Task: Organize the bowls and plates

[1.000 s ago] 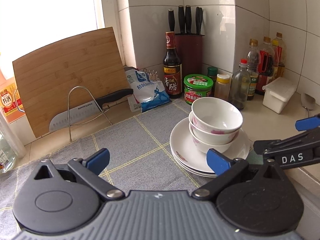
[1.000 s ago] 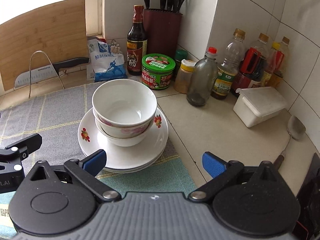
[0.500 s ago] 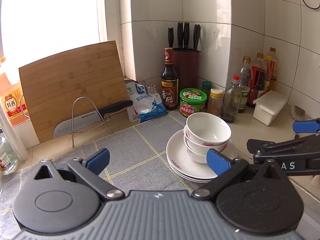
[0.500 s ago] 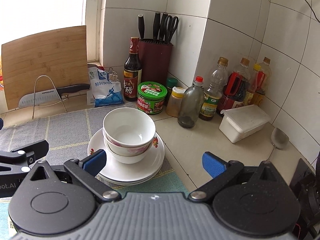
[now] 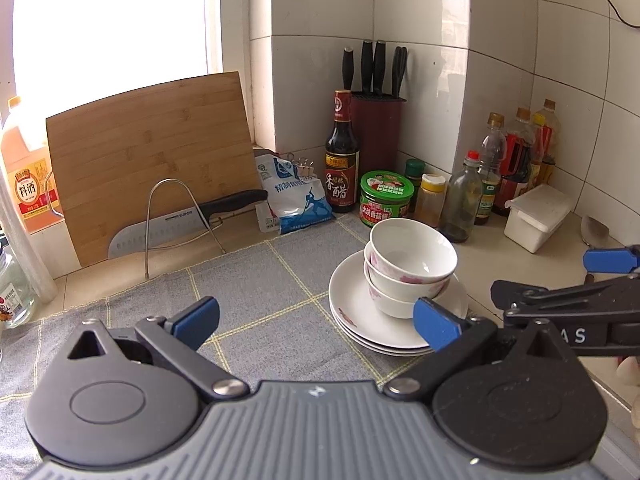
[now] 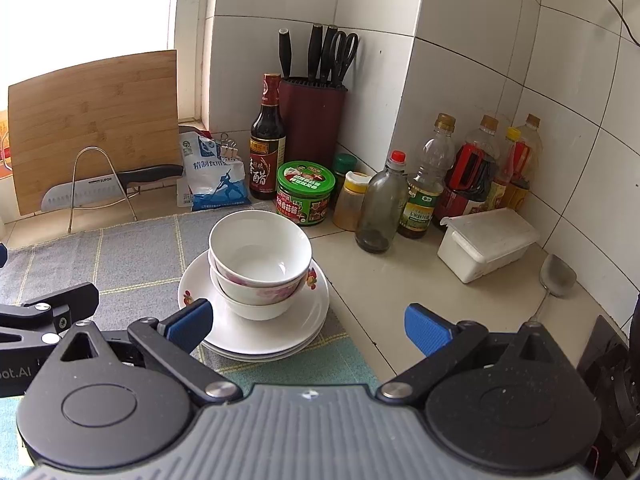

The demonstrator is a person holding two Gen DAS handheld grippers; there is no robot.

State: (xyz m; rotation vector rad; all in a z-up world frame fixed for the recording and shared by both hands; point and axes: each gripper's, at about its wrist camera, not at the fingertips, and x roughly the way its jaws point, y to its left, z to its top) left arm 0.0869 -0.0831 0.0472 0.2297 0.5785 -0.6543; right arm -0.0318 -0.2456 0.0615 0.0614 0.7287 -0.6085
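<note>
Both the left gripper (image 5: 316, 318) and right gripper (image 6: 306, 326) hang wide open and empty short of the nested white floral bowls (image 6: 260, 264) stacked on white plates (image 6: 276, 332) upon the grey checked cloth (image 5: 256, 292); advise retreating level, clear of rims.

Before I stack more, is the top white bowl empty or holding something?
Empty: the top white ceramic bowl shows only a bare white inside in both wrist views, sitting upright on the bowl beneath.
</note>
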